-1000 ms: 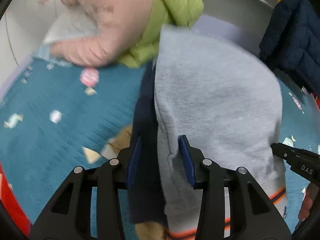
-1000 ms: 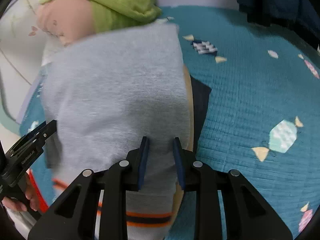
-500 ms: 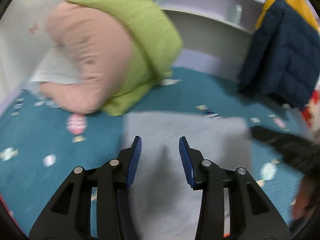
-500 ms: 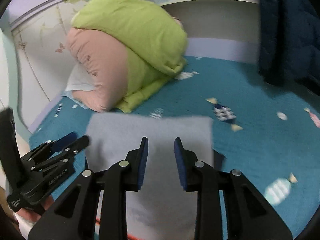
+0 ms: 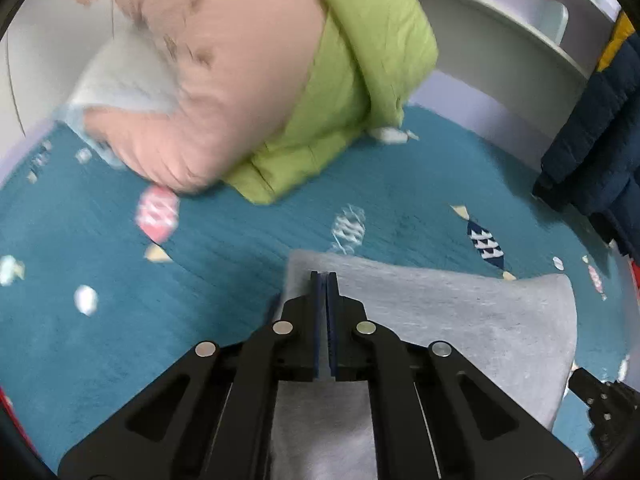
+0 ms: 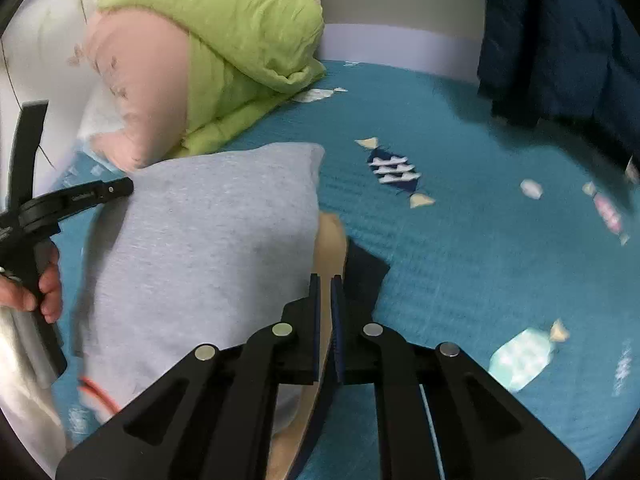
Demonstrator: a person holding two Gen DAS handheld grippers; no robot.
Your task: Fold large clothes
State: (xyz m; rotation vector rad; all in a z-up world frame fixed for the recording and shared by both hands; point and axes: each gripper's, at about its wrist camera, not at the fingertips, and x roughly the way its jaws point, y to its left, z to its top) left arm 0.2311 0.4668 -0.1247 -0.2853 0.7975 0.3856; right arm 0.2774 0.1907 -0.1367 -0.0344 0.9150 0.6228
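Left wrist view: left gripper (image 5: 325, 280) closed, empty, over folded grey knit sweatshirt (image 5: 460, 320). Right gripper (image 6: 325, 280) pinches navy-tan underlayer (image 6: 362, 268). Judged step: tidying fold; next, tuck protruding layer.

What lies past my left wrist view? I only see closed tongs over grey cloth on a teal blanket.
Observer: The right tongs are closed at the right edge of the grey garment.
Operator: Is the garment all grey?
Observer: No. A tan layer and a navy layer poke out beside that edge.
Operator: Any trim?
Observer: An orange stripe shows at the near end, below the left hand.
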